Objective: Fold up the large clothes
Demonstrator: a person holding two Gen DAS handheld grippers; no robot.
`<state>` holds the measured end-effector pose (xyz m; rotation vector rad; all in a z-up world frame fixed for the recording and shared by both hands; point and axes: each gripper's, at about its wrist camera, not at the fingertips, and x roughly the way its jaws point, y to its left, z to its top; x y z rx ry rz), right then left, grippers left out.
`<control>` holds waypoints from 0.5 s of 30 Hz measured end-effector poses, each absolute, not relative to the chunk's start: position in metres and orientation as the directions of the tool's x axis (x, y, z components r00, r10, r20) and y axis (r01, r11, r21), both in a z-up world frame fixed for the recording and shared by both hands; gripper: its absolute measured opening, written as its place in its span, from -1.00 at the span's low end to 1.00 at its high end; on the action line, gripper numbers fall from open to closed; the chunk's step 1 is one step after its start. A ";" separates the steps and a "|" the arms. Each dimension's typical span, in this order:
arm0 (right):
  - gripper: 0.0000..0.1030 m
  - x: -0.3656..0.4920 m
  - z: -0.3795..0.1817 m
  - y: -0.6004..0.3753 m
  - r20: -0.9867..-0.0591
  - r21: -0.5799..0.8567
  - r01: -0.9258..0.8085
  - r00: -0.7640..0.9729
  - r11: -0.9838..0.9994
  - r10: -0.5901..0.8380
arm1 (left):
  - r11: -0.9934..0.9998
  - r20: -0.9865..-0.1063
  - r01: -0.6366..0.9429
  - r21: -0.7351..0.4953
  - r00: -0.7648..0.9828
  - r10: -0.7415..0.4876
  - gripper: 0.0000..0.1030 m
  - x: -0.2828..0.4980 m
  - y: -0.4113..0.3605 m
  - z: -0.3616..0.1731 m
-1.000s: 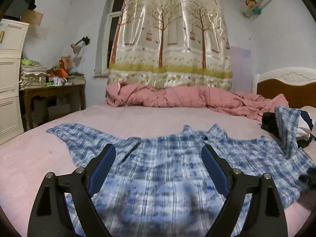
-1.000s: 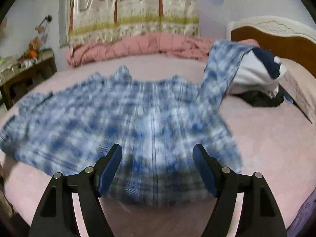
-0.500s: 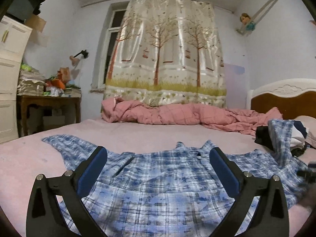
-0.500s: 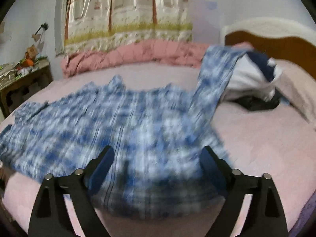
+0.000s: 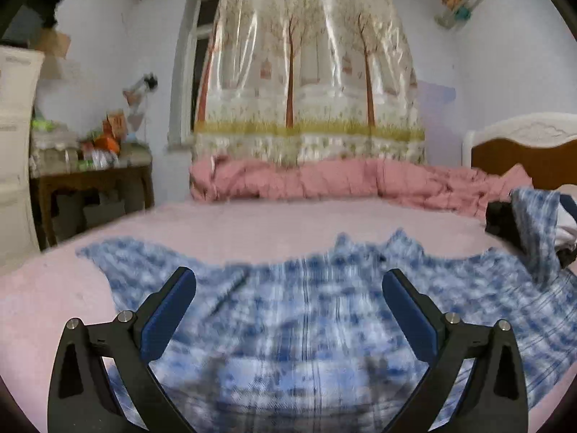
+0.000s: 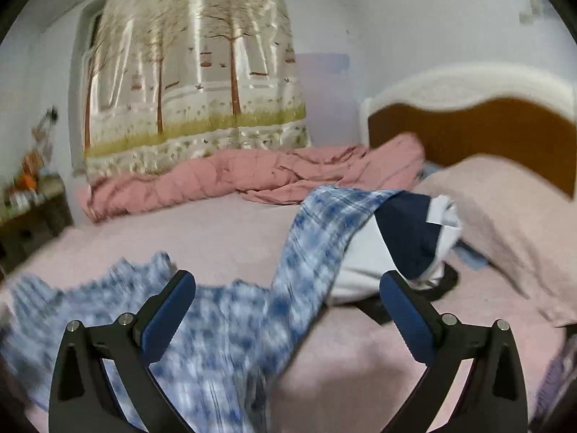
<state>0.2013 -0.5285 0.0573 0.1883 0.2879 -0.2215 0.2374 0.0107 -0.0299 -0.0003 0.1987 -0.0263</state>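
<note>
A blue and white plaid shirt [image 5: 306, 317] lies spread flat on the pink bed [image 5: 252, 223], collar toward the far side. My left gripper [image 5: 288, 285] hovers open above the shirt's lower part, nothing between its blue pads. In the right wrist view the shirt [image 6: 216, 335] fills the lower left, and its right sleeve [image 6: 324, 223] runs up onto a pile of clothes [image 6: 407, 238]. My right gripper [image 6: 286, 288] is open too, above the shirt's right side near that sleeve, holding nothing.
A rumpled pink quilt [image 5: 342, 184] lies along the bed's far edge below a tree-print curtain [image 5: 310, 83]. A wooden headboard [image 6: 468, 133] and pillow [image 6: 512, 213] are at the right. A cluttered wooden table [image 5: 90, 180] and white drawers [image 5: 14, 151] stand at the left.
The right gripper's jaws widened, and it rose and swung right toward the sleeve and headboard. The left gripper's jaws also opened a little wider; it shifted slightly over the shirt.
</note>
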 end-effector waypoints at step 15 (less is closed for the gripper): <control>-0.06 0.353 0.030 -0.633 -0.553 0.279 0.393 0.812 0.876 -0.188 | 0.998 -0.206 0.044 -0.055 0.977 -0.054 0.99 0.237 0.021 -0.038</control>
